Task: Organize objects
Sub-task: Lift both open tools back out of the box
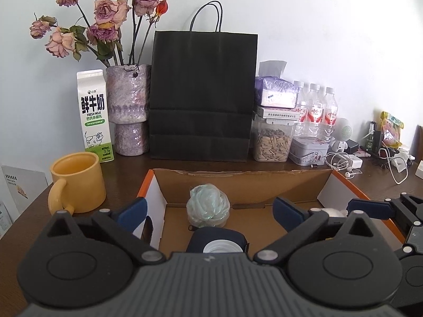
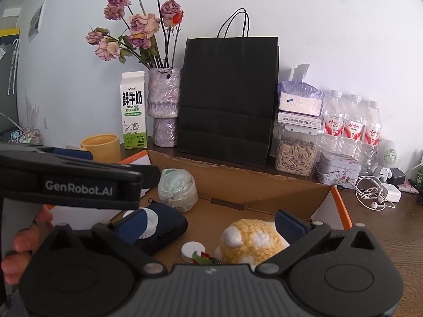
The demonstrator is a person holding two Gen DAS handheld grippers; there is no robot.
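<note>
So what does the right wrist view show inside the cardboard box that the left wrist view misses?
Only the right wrist view: a yellow-and-white knitted plush toy, a small round white lid beside it, and a hand on the left gripper's handle. Only the left wrist view: papers at the desk's left edge. Both: the open cardboard box, the pale green rose-shaped ornament, the navy pouch, the black paper bag, and the yellow mug.

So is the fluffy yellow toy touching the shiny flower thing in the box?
Apart. The right wrist view shows bare cardboard floor between the yellow knitted toy and the shiny wrapped flower.
</note>
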